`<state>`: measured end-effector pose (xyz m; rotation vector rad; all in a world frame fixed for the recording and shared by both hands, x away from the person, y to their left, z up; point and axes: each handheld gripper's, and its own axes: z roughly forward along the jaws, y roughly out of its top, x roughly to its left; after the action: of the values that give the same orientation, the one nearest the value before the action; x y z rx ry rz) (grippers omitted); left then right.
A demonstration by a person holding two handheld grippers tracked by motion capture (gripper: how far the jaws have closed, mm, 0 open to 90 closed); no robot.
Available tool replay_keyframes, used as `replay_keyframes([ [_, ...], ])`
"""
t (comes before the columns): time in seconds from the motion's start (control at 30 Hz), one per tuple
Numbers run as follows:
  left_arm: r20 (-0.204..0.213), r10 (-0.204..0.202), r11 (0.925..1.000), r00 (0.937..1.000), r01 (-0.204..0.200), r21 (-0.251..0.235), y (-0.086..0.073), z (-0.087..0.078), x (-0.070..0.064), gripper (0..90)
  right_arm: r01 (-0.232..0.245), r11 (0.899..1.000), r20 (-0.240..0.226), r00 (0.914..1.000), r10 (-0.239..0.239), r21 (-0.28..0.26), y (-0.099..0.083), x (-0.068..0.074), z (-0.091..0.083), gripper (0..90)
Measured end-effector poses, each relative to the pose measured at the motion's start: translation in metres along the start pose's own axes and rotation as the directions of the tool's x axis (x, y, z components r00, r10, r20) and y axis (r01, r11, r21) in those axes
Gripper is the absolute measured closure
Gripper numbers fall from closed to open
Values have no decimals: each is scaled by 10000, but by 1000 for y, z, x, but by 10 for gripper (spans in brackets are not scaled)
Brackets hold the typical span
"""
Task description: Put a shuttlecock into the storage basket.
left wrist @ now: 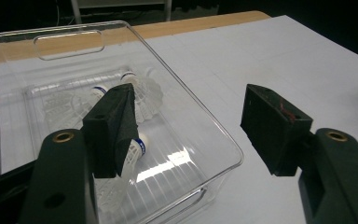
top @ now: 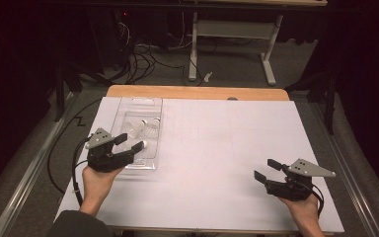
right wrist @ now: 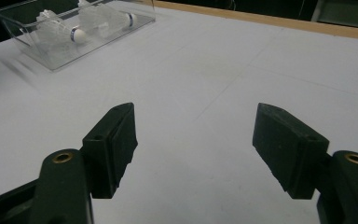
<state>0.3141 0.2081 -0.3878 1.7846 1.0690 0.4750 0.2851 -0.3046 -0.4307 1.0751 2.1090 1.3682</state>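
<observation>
Over the clear bin [top: 154, 106] of shuttlecocks [top: 146, 129], left hand-held gripper [top: 129, 142] gapes wide, empty

white shuttlecocks [top: 144, 129] lie inside the clear plastic tray [top: 155, 106]

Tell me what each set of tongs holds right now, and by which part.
Nothing is held. The left tongs are open over the clear bin of shuttlecocks; the right tongs are open above the bare white table.
</observation>
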Motion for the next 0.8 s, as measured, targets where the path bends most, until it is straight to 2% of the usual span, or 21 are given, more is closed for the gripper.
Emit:
replay_keyframes([
  [0.8, 44, -100, 9999, 9999, 101, -116, -12, -7, -4, 361, -28, 10000, -21, 10000, 27, -82, 0, 0, -1, 308],
])
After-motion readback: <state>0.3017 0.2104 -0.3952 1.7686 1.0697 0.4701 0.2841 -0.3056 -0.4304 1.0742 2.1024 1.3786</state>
